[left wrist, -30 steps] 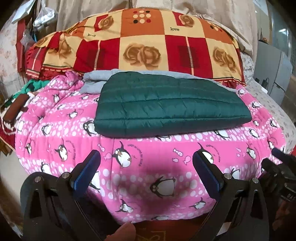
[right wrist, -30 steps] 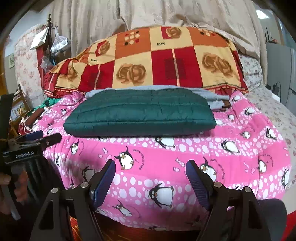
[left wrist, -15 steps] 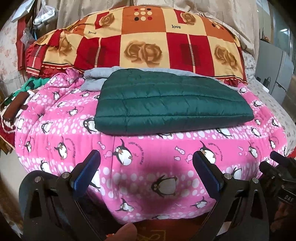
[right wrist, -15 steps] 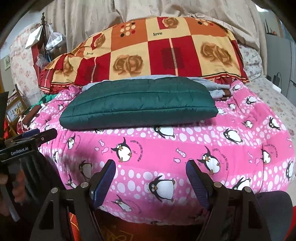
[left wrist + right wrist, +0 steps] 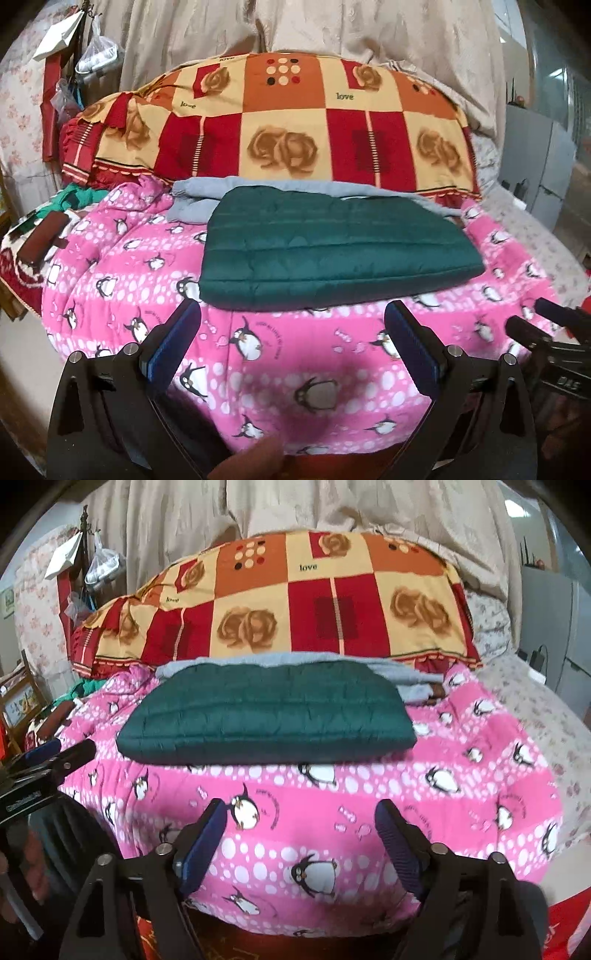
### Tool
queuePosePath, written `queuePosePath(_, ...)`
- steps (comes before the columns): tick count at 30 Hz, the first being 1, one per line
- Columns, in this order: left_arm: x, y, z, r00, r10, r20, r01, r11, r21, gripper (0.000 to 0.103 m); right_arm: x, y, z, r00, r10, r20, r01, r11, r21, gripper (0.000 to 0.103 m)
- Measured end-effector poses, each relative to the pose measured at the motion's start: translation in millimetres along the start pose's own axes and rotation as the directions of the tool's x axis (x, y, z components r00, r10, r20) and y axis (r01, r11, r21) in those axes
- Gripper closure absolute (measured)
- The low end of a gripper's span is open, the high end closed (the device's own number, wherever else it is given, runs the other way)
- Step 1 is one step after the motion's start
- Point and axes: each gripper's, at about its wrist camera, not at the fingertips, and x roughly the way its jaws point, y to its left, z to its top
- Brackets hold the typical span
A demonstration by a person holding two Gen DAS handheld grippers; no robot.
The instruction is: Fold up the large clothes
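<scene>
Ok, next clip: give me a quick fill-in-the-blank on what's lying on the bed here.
1. The folded dark green quilted jacket lies on a pink blanket printed with ____.
2. Under the jacket's far edge shows a folded ____ garment.
3. Behind them stands a big red, orange and cream checked pillow printed with brown ____.
4. The left tool holds ____ between its pads.

Missing words: penguins; grey; roses; nothing

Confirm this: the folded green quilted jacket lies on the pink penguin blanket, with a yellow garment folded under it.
Not quite. The garment under the green quilted jacket is grey, not yellow, as the right wrist view shows. The jacket does lie folded on the pink penguin blanket.
</scene>
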Motion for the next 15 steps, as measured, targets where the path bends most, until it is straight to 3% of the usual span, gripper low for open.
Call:
queuePosePath(6, -1.7, -7.3, 6.2, 0.996, -0.056, -0.075, 0.055, 0.998, -0.016, 0.003, -9.7, 1.7, 10.1, 1.000, 0.000, 0.027, 0.000, 1.000, -0.009, 0.021)
queuePosePath(15, 0.8, -5.0, 2.1, 0.997, -0.011, -0.073, 0.010, 1.000, -0.010, 0.003, -10.8, 0.9, 13.5, 1.000, -0.005, 0.029, 0.005, 1.000, -0.012, 0.021)
